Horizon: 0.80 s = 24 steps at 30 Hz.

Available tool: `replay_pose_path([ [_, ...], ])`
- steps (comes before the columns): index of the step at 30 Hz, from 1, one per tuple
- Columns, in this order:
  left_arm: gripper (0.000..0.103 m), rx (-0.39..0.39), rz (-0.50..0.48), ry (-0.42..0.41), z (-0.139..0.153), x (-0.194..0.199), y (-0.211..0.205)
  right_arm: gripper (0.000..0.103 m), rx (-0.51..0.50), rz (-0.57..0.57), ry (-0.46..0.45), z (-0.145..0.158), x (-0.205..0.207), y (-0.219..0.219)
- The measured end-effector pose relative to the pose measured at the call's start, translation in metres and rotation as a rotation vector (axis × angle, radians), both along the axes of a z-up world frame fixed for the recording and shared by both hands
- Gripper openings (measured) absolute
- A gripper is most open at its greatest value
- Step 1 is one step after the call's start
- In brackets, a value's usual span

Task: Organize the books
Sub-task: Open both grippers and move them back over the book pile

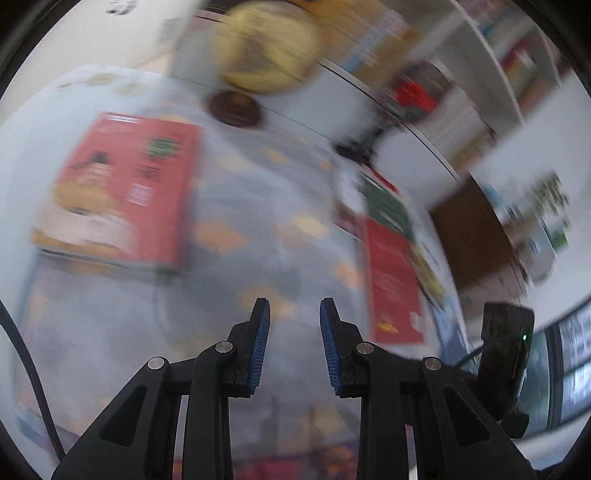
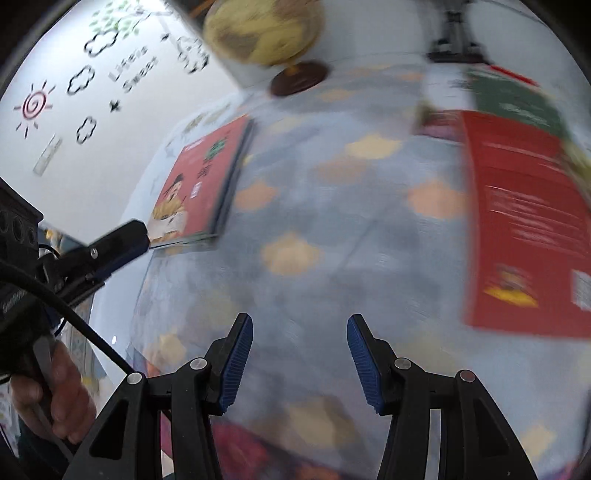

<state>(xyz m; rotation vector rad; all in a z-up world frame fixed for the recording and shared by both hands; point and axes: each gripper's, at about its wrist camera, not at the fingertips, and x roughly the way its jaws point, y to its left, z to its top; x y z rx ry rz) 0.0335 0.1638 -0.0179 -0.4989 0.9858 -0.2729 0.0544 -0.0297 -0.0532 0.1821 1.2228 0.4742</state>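
A red-covered book [image 1: 122, 192] [image 2: 207, 177] lies flat on the clouded tablecloth at the left. At the right lies a loose pile with a red book [image 1: 395, 280] [image 2: 524, 221] on top and a green book [image 1: 388, 206] [image 2: 513, 96] behind it. My left gripper [image 1: 294, 332] hangs open above the bare cloth between the two, with nothing between its blue pads. My right gripper [image 2: 300, 343] is open wider, also empty, with the pile to its right. In the right wrist view the left gripper [image 2: 136, 240] points at the near corner of the left book. Both views are motion-blurred.
A yellow globe [image 1: 266, 48] [image 2: 262, 29] on a brown base [image 1: 236, 109] stands at the table's far edge. Shelves with books [image 1: 517, 62] rise beyond at the right. A decorated white wall [image 2: 74, 85] is at the left. A hand [image 2: 55, 398] holds the left gripper's handle.
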Motion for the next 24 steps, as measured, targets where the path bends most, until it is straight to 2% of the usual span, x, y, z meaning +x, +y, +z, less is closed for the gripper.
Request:
replay_pose_path([
  [4, 0.025, 0.000, -0.128, -0.006, 0.005, -0.023, -0.078, 0.052, -0.006, -0.077, -0.034, 0.021, -0.030, -0.056],
  [8, 0.025, -0.001, -0.215, -0.013, 0.007, -0.049, -0.138, 0.053, -0.010, -0.152, -0.037, 0.027, -0.056, -0.106],
  [13, 0.025, 0.010, -0.297, 0.011, 0.001, -0.068, -0.191, 0.054, -0.009, -0.222, -0.026, 0.026, -0.088, -0.159],
  [16, 0.025, 0.025, -0.329, 0.023, 0.001, -0.073, -0.207, 0.054, 0.020, -0.284, -0.007, 0.021, -0.095, -0.185],
  [18, 0.033, 0.037, -0.333, 0.029, 0.000, -0.068, -0.213, 0.054, 0.041, -0.327, 0.010, 0.017, -0.096, -0.199],
  [20, 0.037, 0.018, -0.327, 0.046, -0.005, -0.058, -0.215, 0.054, 0.050, -0.351, 0.014, 0.015, -0.096, -0.206],
  [24, 0.038, -0.006, -0.313, 0.084, -0.020, -0.034, -0.215, 0.054, 0.019, -0.389, 0.018, 0.011, -0.088, -0.220],
])
